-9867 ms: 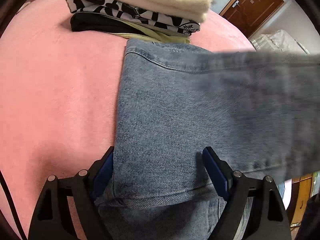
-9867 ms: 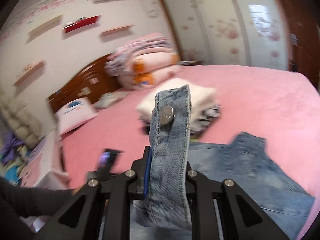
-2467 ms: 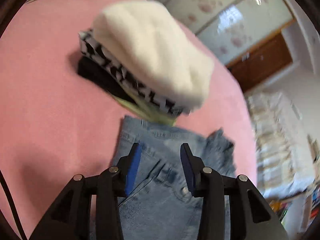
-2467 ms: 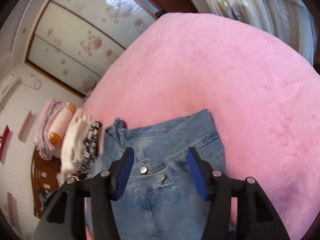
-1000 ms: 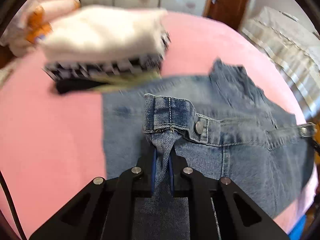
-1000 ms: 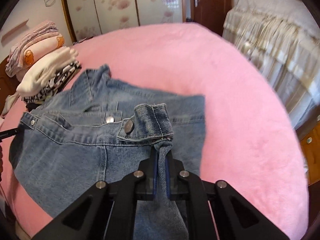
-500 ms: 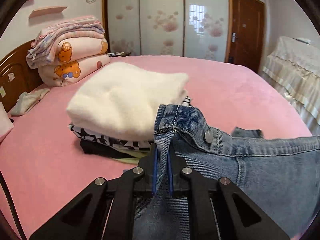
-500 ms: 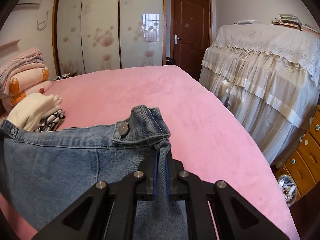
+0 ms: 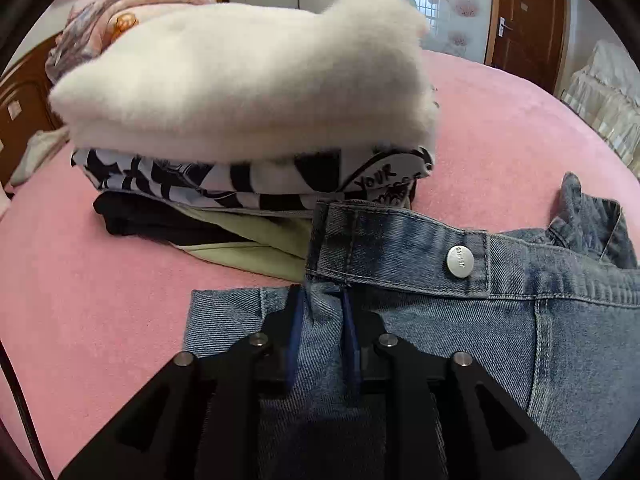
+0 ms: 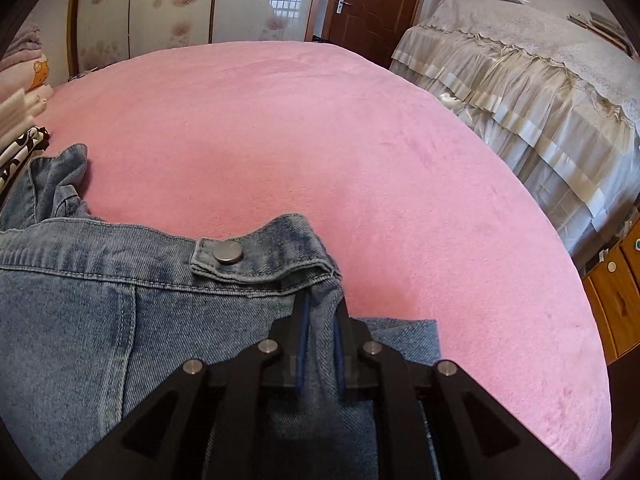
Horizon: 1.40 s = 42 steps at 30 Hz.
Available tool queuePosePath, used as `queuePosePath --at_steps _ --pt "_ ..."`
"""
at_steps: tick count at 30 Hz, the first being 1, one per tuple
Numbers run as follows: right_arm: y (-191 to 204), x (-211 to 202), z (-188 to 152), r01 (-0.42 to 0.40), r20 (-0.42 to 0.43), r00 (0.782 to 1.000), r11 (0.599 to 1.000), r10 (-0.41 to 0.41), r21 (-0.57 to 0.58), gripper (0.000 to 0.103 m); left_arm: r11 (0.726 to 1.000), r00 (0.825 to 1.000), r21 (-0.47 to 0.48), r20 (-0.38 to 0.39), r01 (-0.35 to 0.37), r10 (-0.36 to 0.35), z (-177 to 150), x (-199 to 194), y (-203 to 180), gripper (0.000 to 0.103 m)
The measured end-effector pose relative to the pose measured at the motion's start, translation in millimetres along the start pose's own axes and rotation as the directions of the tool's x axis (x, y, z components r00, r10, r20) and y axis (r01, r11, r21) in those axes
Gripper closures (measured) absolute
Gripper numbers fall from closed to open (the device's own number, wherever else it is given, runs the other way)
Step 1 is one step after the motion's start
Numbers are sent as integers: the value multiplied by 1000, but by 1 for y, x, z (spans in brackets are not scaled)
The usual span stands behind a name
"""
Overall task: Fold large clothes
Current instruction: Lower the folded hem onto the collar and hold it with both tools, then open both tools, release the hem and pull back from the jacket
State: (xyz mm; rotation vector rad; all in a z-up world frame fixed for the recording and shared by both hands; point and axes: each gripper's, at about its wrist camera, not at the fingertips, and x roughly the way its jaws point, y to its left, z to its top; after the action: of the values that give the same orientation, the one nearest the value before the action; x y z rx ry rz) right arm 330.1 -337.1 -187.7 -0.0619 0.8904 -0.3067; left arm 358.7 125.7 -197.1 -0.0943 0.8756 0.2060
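Note:
A blue denim garment with metal buttons [image 9: 520, 320] lies on the pink bed [image 9: 80, 300], partly folded over itself. My left gripper [image 9: 322, 300] is shut on its left hem corner, low over the lower denim layer. My right gripper [image 10: 320, 312] is shut on the right hem corner of the same denim garment [image 10: 100, 320]. The hem band stretches between the two grippers. The collar end bunches up at the far side [image 9: 588, 216].
A stack of folded clothes [image 9: 248, 92], fluffy white on top, stands just behind the left corner, also at the left edge of the right wrist view [image 10: 16, 136]. Pink bed [image 10: 320, 140] stretches ahead; a lace-covered table [image 10: 540, 80] and wooden drawers [image 10: 616, 300] stand right.
Both grippers, still shut on the hem, have come down and forward. The hem now lies low over the lower denim layer, close to the clothes stack.

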Motion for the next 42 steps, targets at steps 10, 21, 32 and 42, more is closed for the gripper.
queuePosePath --at_steps 10,21,32,42 --pt "-32 -72 -1 -165 26 986 976 163 142 71 999 996 18 84 34 -35 -3 -83 21 69" --pt "76 -110 -81 -211 -16 977 974 211 -83 72 989 994 97 30 -108 105 -96 -93 2 69" --pt "-64 -93 -122 -3 -40 999 997 6 74 59 993 994 56 21 -104 103 -121 -100 59 68" --pt "-63 -130 -108 -52 -56 997 986 61 158 58 999 996 13 -79 -37 37 -104 -128 57 39"
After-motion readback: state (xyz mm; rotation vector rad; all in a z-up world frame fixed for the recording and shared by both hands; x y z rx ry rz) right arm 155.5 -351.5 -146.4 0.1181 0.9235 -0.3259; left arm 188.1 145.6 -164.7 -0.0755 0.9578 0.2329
